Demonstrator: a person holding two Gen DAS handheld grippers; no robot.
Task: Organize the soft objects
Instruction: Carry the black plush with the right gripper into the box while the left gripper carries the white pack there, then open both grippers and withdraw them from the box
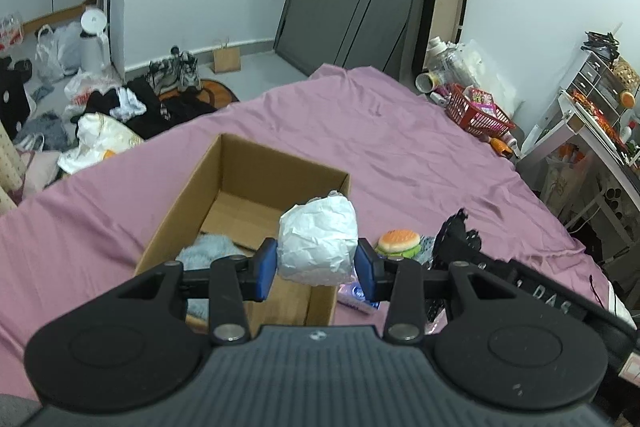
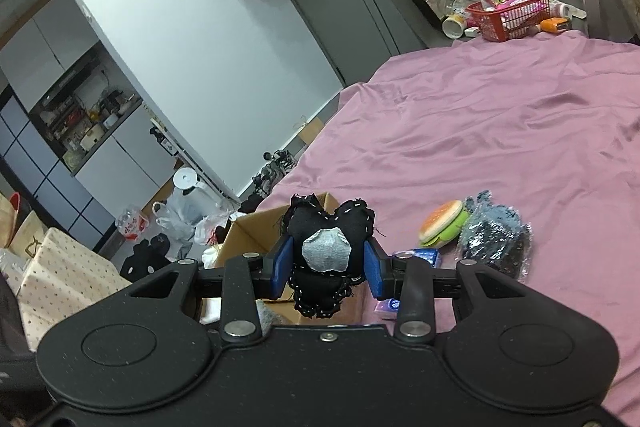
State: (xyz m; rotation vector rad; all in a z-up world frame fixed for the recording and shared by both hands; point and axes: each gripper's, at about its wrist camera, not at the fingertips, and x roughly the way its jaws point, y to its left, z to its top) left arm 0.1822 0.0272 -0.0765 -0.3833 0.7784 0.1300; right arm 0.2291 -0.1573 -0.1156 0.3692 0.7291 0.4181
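My left gripper [image 1: 317, 269] is shut on a white crumpled soft bundle [image 1: 318, 241], held above the near right corner of an open cardboard box [image 1: 182, 205] on the pink bed. A fluffy grey-blue item [image 1: 206, 249] lies inside the box. My right gripper [image 2: 327, 267] is shut on a black stitched plush with a grey patch [image 2: 328, 247], held over the box [image 2: 250, 231]. That plush [image 1: 456, 231] and the right gripper's body show at the right of the left wrist view. A burger toy [image 1: 399, 242] [image 2: 442, 223] and a dark blue knitted piece [image 2: 494, 241] lie on the sheet.
A blue packet [image 2: 420, 257] [image 1: 358, 297] lies beside the box. A red basket [image 1: 476, 111] [image 2: 510, 13] with bottles stands at the bed's far corner. Clothes, shoes and bags [image 1: 100, 103] litter the floor to the left. A cluttered white shelf [image 1: 600, 123] stands at the right.
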